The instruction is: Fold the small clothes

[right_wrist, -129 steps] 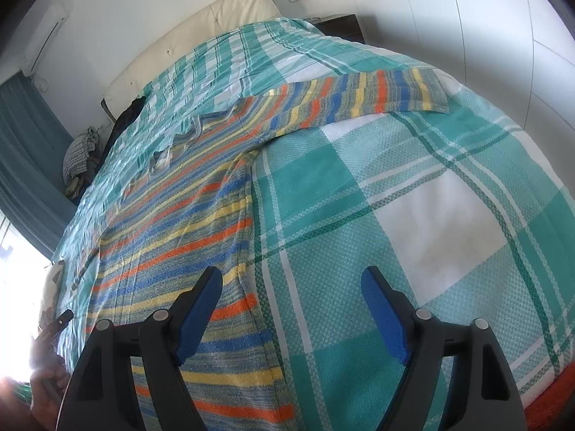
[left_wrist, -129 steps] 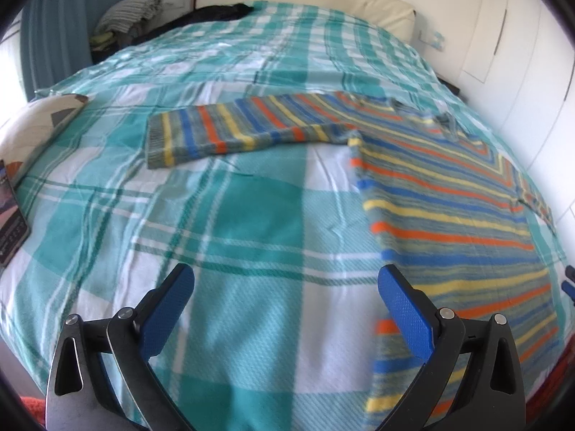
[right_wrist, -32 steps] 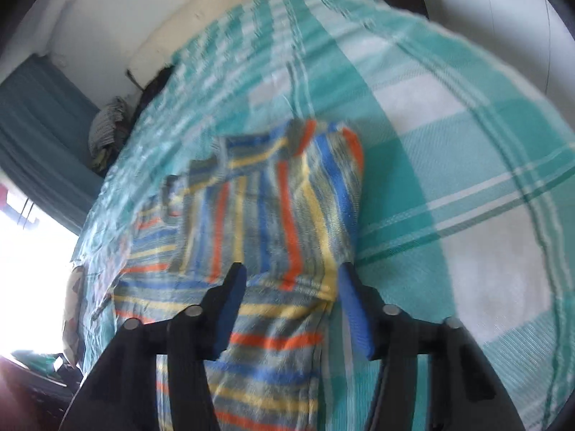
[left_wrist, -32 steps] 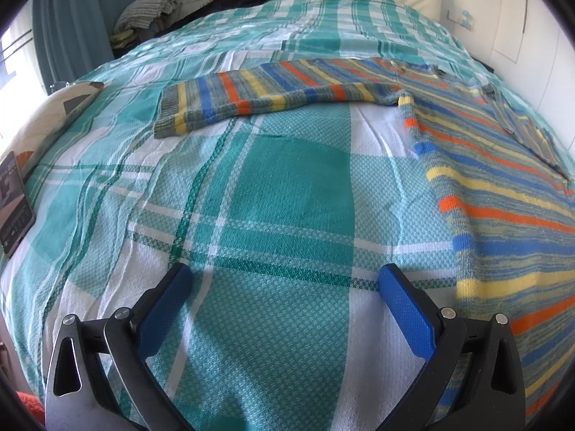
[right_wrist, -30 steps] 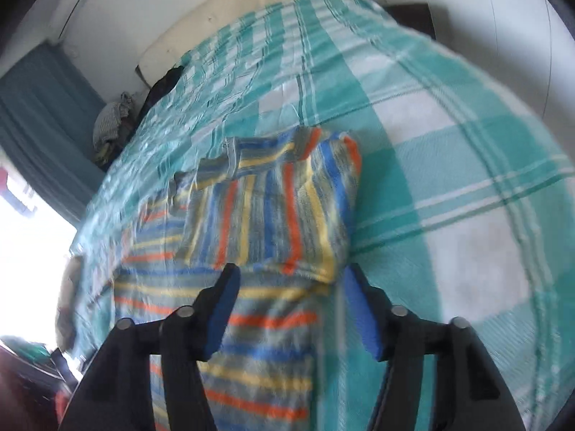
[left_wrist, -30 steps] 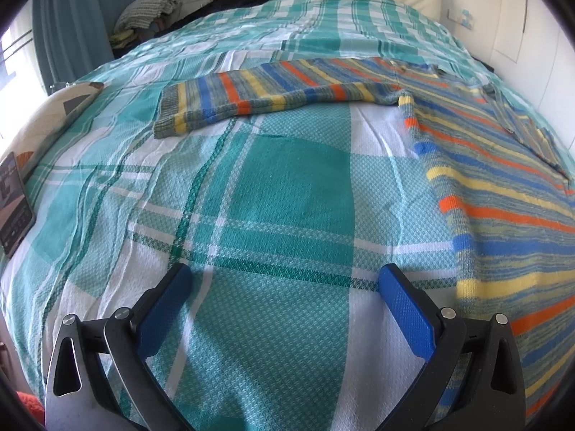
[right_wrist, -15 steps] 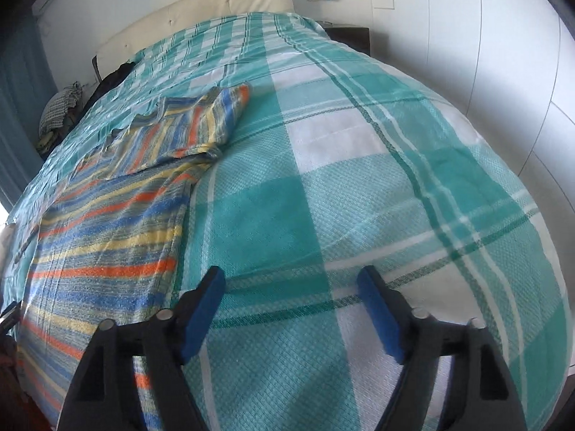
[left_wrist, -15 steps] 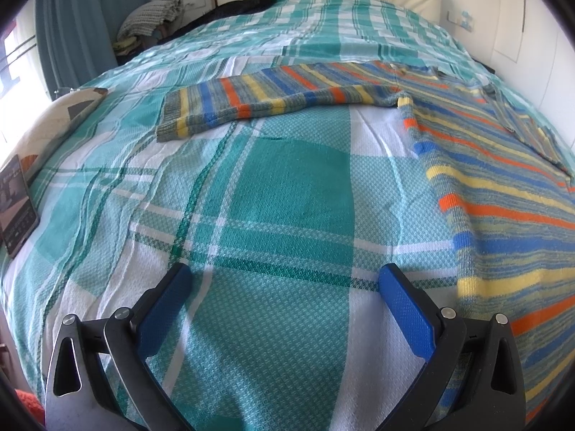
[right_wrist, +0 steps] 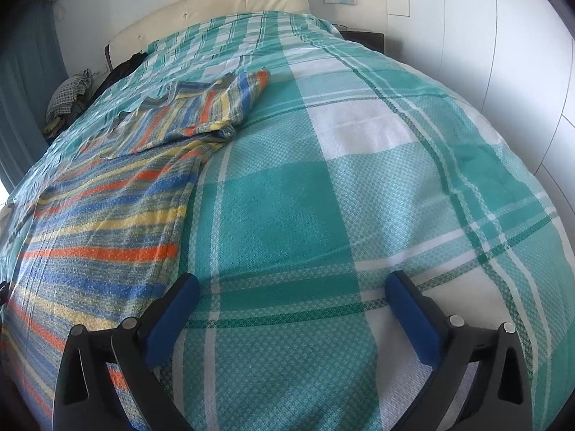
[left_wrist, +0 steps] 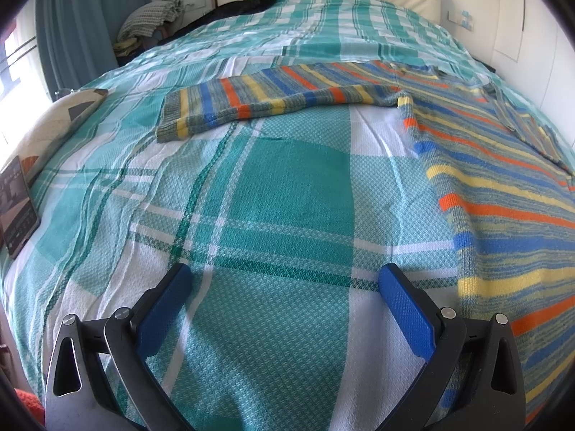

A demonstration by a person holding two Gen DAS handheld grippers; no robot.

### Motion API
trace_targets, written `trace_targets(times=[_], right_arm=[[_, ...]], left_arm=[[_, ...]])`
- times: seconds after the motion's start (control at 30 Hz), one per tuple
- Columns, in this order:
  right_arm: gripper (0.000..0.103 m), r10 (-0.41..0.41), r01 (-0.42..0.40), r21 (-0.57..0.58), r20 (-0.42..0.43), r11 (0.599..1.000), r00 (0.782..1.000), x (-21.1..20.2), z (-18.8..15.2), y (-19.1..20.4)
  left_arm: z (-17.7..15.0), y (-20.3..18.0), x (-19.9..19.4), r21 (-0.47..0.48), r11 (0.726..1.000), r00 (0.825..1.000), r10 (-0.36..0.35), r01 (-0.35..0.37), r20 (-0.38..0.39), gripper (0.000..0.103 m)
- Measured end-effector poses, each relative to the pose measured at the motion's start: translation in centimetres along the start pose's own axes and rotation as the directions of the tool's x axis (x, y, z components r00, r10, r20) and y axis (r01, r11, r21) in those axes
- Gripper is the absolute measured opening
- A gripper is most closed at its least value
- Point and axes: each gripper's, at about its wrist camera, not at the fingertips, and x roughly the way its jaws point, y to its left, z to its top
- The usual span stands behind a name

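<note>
Comparing with before, you've folded one sleeve [right_wrist: 230, 107] onto the sweater [right_wrist: 107, 208]; your right gripper [right_wrist: 291, 287] just opened wide, empty, left gripper [left_wrist: 284, 280] likewise open and empty.

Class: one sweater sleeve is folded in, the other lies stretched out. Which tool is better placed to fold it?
Probably left: the left tool, open, faces the outstretched sleeve; the right tool faces the folded sleeve.

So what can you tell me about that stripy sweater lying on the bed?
The sweater is a knit in blue, orange, yellow and grey-green stripes. It lies flat on the checked teal bedspread. One sleeve stretches straight out sideways; the other sleeve is folded over the body. Nothing else touches it.
</note>
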Motion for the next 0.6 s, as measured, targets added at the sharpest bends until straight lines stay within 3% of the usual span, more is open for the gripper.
trace_targets(times=[0.6], right_arm=[[0.103, 0.008, -0.008, 0.006, 0.002, 1.0, 1.0, 0.15, -0.03, 0.02]], left_arm=[[0.09, -0.02, 0.05, 0.002, 1.0, 1.0, 0.0, 0.0, -0.004, 0.103]])
